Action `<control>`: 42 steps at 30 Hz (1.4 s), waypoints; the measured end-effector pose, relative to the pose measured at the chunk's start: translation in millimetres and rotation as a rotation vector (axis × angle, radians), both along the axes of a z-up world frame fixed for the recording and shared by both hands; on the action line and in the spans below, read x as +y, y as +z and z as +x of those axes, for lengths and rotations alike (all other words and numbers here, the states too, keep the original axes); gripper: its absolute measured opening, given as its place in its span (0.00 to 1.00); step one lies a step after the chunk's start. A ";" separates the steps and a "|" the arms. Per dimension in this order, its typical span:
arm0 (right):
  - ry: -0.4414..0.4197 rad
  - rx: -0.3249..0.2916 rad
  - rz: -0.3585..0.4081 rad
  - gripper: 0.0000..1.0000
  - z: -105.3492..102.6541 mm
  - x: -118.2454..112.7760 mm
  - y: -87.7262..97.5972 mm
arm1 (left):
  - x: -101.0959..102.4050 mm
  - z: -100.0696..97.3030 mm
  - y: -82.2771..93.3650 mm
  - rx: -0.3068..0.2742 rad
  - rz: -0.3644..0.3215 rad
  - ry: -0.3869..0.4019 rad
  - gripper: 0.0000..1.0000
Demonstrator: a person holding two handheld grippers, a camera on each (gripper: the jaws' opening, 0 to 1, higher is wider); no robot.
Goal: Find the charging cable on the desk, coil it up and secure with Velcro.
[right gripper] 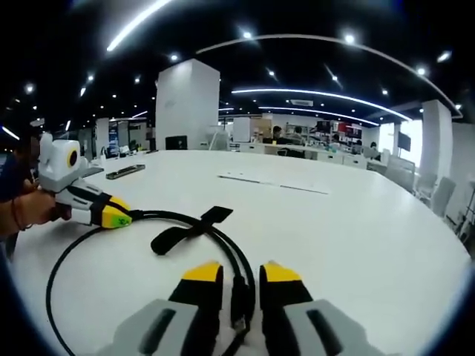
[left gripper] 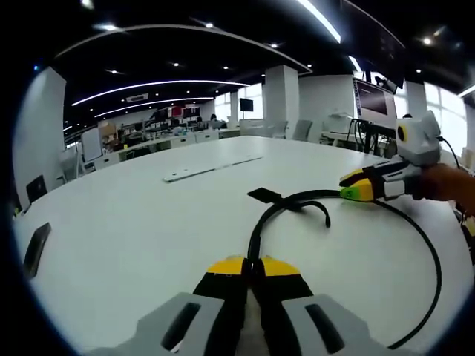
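Left tongs (left gripper: 245,268) almost all the way shut, with the black charging cable (left gripper: 276,210) pinched tight between the yellow tips. Hard to tell how much cable sits inside the grip, hidden by the tips.

Right tongs (right gripper: 240,273) a little bit open, with the cable (right gripper: 239,293) standing in the small gap and held there. Seen from the left gripper view, right tongs (left gripper: 356,190) closed on the cable, off to the right and farther out than the left tongs. Behind them a hand (left gripper: 445,185), cut off at the edge.

From the left tongs, cable going forward in a bend across to the right tongs, then out in a big loop on the far side of the right tongs and back around. Bottom of that loop cut off at the edge of the left gripper view. All of it lying on the white table (left gripper: 133,222).

Velcro strap (right gripper: 185,233) flat on the table, just ahead of the right tongs, touching the cable. Cannot tell where it joins on.

Dark flat thing (left gripper: 35,248) far to the left of the left tongs, partly cut off, too blurry to name. Long white strip (left gripper: 211,167) on the table well beyond both tongs.
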State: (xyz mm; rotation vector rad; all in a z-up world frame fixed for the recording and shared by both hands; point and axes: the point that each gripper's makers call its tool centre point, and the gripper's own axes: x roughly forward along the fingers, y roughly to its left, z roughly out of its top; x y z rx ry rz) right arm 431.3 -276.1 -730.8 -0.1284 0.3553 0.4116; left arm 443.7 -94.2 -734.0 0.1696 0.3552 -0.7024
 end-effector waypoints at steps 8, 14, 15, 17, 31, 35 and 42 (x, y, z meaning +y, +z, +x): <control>0.009 -0.008 0.012 0.25 -0.6 4.6 4.0 | -0.4 -0.5 0.5 -0.001 0.000 -0.001 0.07; 0.016 -0.020 0.026 0.25 -0.7 9.3 8.2 | -0.3 -0.8 0.7 -0.002 0.000 -0.002 0.07; 0.016 -0.023 0.027 0.25 -0.7 9.8 9.0 | -0.3 -0.9 0.7 -0.002 0.000 -0.002 0.07; 0.017 -0.026 0.028 0.25 -0.8 10.6 10.2 | -0.3 -1.0 0.7 -0.002 0.000 -0.002 0.07; 0.058 -0.065 0.027 0.26 -2.2 30.3 27.4 | 0.1 -0.8 0.9 -0.003 0.000 -0.005 0.07; 0.079 -0.072 0.022 0.26 -2.5 41.1 30.6 | 0.5 -0.9 1.1 -0.005 -0.002 -0.006 0.07; 0.099 -0.074 0.022 0.26 -3.2 51.7 31.2 | 0.1 -0.9 1.1 -0.005 -0.003 -0.007 0.07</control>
